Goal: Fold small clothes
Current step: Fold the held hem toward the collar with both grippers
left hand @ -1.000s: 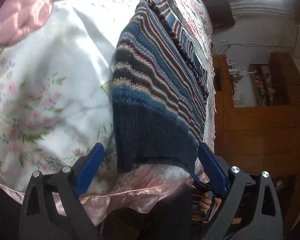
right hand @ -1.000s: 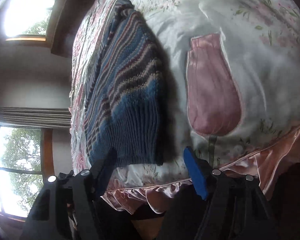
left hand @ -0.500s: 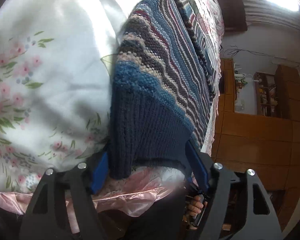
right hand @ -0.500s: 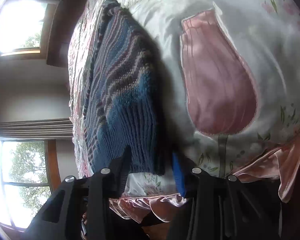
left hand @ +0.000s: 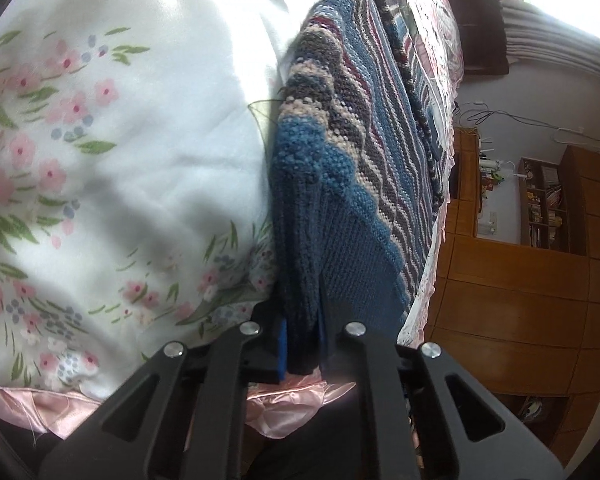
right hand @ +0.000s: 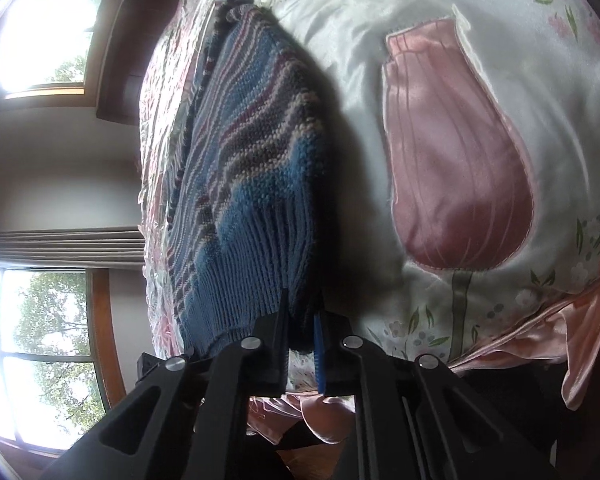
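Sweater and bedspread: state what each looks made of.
Sweater: knitted yarn, probably wool or acrylic; matte and fuzzy, with visible stitches, a ribbed blue hem and stripes. Both grippers pinch that hem.
Bedspread: looks like satin, likely polyester or silk; glossy sheen, smooth creases, a shiny pink tulip appliqué.

No legible text, label, brand, number or sign is seen in either wrist view; the spines on the far wooden shelves (left hand: 548, 208) at right are too small and blurred to be read.
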### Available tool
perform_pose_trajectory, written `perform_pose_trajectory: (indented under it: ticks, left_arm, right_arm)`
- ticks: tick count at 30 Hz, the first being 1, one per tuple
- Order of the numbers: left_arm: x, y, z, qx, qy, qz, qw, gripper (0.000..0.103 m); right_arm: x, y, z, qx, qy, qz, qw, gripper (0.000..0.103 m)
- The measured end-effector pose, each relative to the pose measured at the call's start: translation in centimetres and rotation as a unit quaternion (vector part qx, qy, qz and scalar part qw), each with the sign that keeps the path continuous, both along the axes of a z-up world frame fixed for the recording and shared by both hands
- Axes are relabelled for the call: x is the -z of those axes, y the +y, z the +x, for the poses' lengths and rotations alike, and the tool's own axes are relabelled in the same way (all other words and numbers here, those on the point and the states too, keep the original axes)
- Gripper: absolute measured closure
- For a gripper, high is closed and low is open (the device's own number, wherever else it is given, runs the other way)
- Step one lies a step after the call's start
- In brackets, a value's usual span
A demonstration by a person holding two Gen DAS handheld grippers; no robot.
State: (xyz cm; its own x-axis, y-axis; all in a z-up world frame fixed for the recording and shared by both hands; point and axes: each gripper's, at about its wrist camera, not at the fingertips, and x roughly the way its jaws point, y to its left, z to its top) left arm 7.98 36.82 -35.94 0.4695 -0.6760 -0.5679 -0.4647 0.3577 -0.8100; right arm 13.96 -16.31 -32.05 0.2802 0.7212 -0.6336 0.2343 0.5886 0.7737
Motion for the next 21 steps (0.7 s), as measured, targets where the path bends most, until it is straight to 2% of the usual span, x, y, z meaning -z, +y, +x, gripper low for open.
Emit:
perform_pose_trajectory:
  ticks: [4, 12, 21]
  left_arm:
    - [-1.1, 0.2, -0.3, -0.004, -0.020, -0.007, 0.9998, 0.095]
    - [-5.8, 0.7, -0.2, -0.012, -0.081, -0.018, 0.9965, 0.095]
    - [-10.2, 0.9, 0.5, -0.015, -0.123, -0.025, 0.9919, 0.095]
  right_arm:
    - [-1.2, 0.0, 0.0, 0.000, -0.014, 0.005, 1.000, 0.095]
    - [-5.4, 0.4, 0.7, -0.006, -0.058, 0.017, 0.998, 0.095]
    - [-9.8, 1.0, 2.1, -0.008, -0.096, 0.029, 0.995, 0.095]
